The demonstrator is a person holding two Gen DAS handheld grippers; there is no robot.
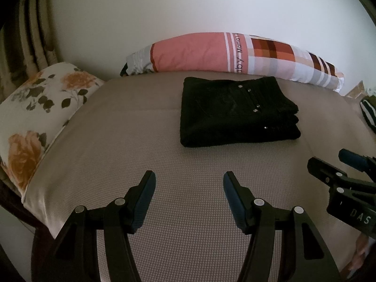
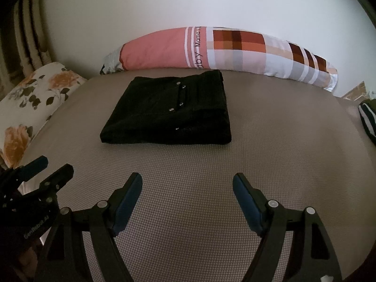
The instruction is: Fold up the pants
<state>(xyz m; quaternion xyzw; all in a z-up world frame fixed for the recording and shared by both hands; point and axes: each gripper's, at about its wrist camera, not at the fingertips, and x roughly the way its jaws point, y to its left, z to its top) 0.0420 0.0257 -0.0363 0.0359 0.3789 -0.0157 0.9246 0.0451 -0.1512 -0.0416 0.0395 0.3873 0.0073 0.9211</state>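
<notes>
Black pants lie folded into a compact stack on the beige bed sheet, with small metal rivets showing on top. In the right wrist view the pants sit left of centre, well beyond the fingertips. My left gripper is open above bare sheet, short of the pants, with nothing between its fingers. My right gripper is also open and empty, over the sheet. Each gripper shows at the edge of the other's view: the right gripper and the left gripper.
A pink and checked bolster pillow lies along the white wall behind the pants. A floral pillow sits at the left edge of the bed. A dark striped cloth lies at the far right. Curtains hang at the back left.
</notes>
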